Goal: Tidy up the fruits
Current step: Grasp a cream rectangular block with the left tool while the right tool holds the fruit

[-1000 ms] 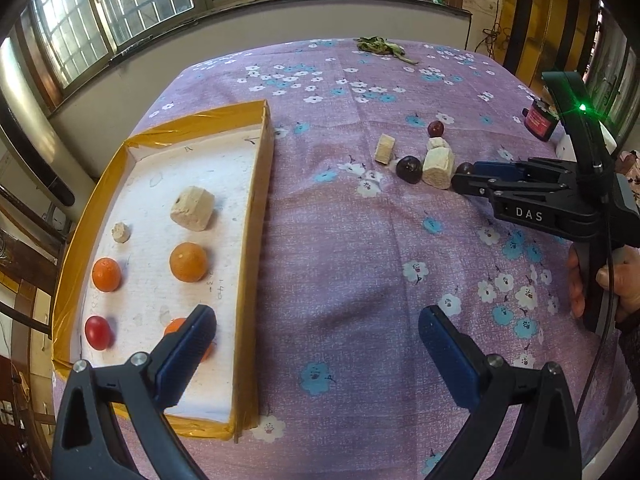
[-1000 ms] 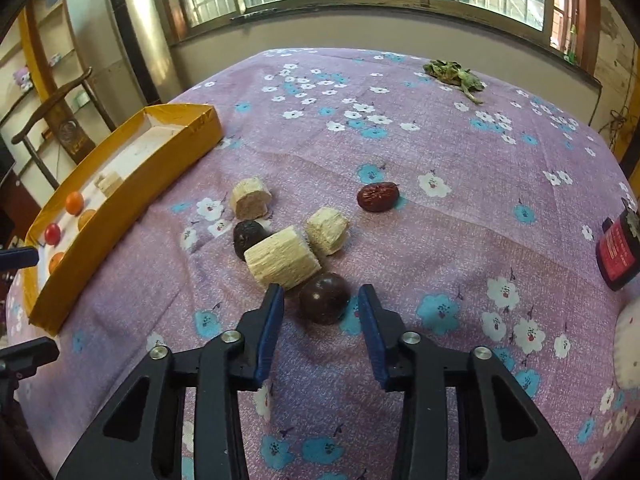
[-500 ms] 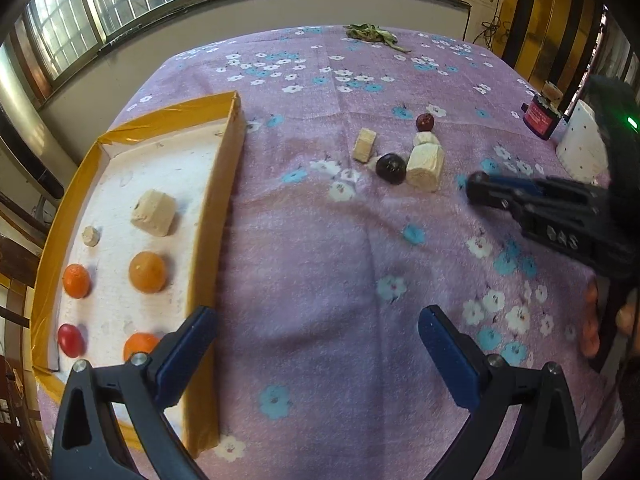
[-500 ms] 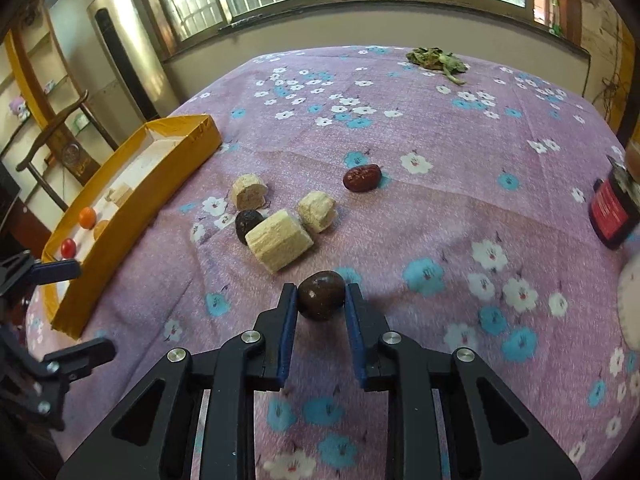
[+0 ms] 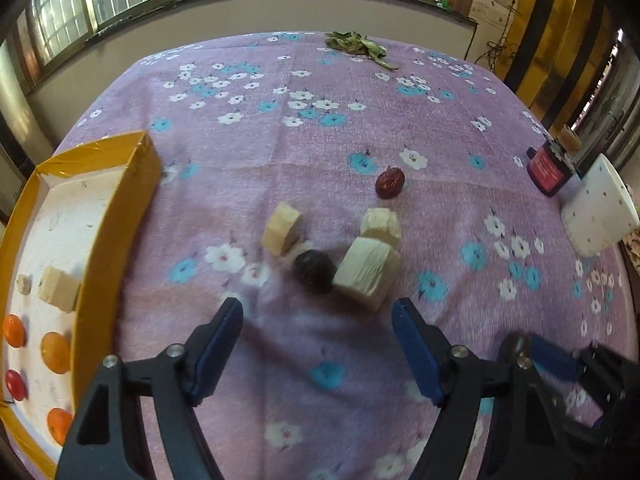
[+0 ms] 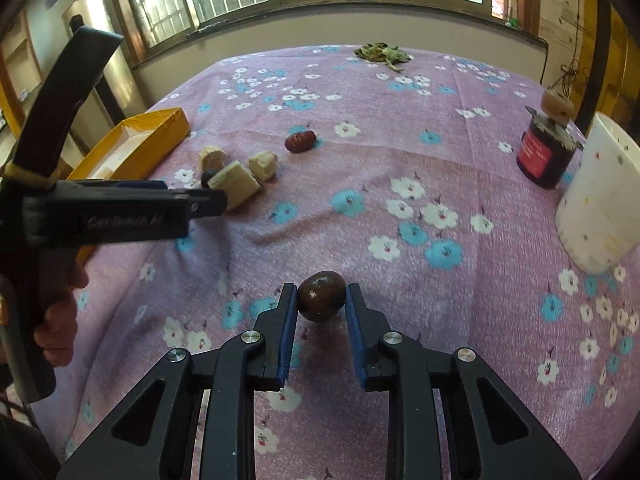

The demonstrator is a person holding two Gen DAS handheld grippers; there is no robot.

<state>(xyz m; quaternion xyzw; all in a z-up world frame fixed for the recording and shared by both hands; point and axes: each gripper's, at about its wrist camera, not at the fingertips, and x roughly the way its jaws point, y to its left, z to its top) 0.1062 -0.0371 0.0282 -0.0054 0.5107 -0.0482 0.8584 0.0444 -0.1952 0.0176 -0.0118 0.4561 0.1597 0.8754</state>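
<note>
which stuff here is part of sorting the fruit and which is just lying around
Part of the job: dark round fruit clamped in the right tongs, dark fruit on the cloth, red date, yellow tray, oranges.

Just lying about: red-labelled jar, white cup, dried leaves.

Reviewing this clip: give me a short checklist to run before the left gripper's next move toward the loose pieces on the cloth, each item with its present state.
1. Right gripper has the dark brown fruit clamped between its fingers: ok.
2. Left gripper empty, jaws just closing somewhat but apart: ok.
3. Dark round fruit ahead of the left fingers: ok.
4. That fruit free of neighbours: not ok, the pale block sits against it.
5. Space left in the yellow tray: ok.
6. Fruit type for sorting: cannot tell.
</note>
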